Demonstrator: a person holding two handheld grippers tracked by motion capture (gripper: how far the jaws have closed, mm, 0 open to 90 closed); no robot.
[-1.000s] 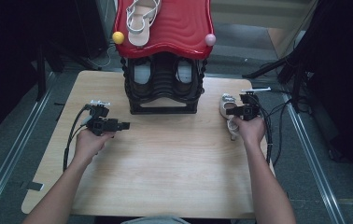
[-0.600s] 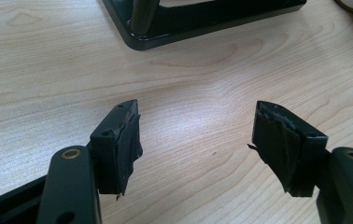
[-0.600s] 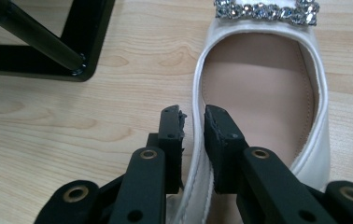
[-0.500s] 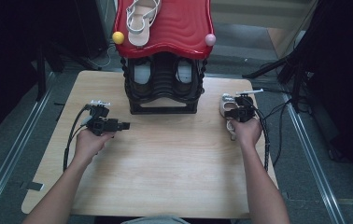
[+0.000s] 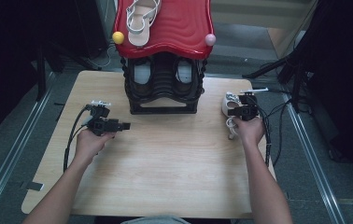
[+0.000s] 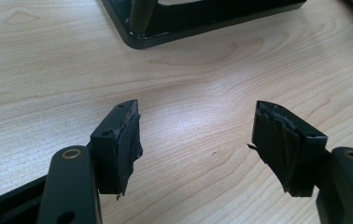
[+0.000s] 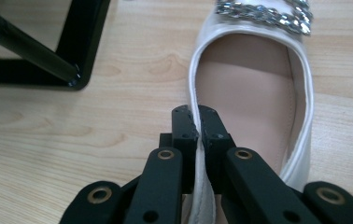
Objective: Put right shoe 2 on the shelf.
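A white flat shoe (image 7: pixel 254 88) with a silver chain across its toe lies on the wooden table (image 5: pixel 165 158) at the right, beside the black shoe rack (image 5: pixel 164 88). My right gripper (image 7: pixel 197 116) has just been closing and is now shut on the shoe's left side wall, one jaw inside and one outside. From above, that gripper (image 5: pixel 236 111) covers most of the white shoe (image 5: pixel 228 102). My left gripper (image 5: pixel 127 125) rests on the table left of the rack, pointing right. Its jaws stand wide open over bare wood, as the left gripper (image 6: pixel 195 128) view shows.
The rack has a red wavy top (image 5: pixel 174 28) carrying a white strappy sandal (image 5: pixel 139 18), with a yellow ball (image 5: pixel 117 37) and a pink ball (image 5: pixel 210 39) at its front corners. Dark shoes (image 5: pixel 142 77) sit on its lower shelf. Cables (image 5: pixel 270 135) trail off the table's right edge.
My right gripper's jaws closed onto the white shoe's side wall, its hand shifting slightly left. The left hand and gripper stayed put.
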